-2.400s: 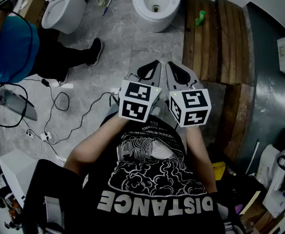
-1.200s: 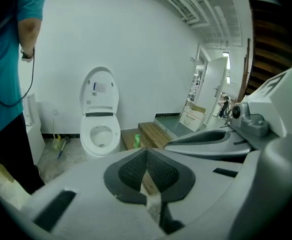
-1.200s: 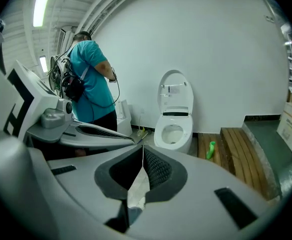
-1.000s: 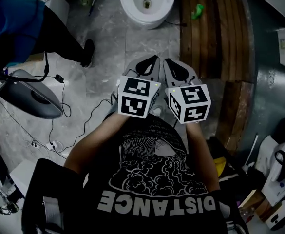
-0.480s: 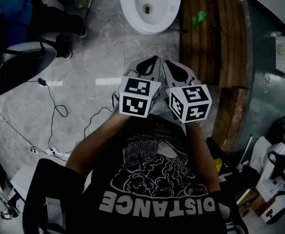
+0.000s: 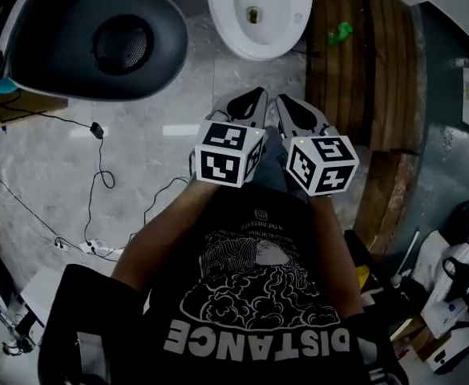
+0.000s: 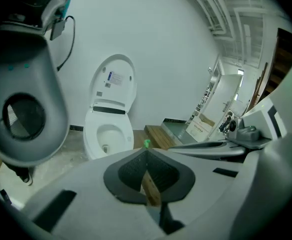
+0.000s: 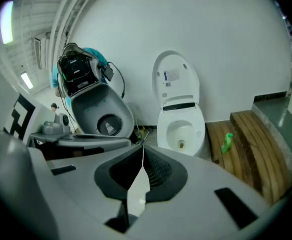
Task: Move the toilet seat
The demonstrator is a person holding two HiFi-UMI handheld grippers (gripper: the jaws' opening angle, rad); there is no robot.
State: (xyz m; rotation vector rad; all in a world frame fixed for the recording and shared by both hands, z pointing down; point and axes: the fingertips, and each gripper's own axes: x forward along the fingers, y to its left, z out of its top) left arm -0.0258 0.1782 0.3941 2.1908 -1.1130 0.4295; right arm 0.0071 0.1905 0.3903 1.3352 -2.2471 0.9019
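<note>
A white toilet (image 6: 258, 10) stands at the far end of the grey floor, its bowl uncovered. In both gripper views its lid (image 8: 174, 79) is raised against the white wall; I cannot tell the seat apart from it. My left gripper (image 6: 256, 95) and right gripper (image 6: 284, 99) are held side by side at chest height, well short of the toilet, both shut with nothing between the jaws. The same toilet (image 7: 107, 131) shows beyond the left gripper (image 7: 146, 153), and beyond the right gripper (image 8: 143, 149).
A large dark grey shell with a round hole (image 6: 98, 34) hangs close at the left, carried by a person in blue (image 8: 88, 59). A green bottle (image 6: 340, 32) lies on a wooden platform (image 6: 362, 95) right of the toilet. Cables (image 6: 98, 167) trail across the floor; clutter (image 6: 450, 287) sits at the right.
The grey shell has swung in from the left and now fills the upper left of the head view. Both grippers stay shut, side by side, in nearly the same place.
</note>
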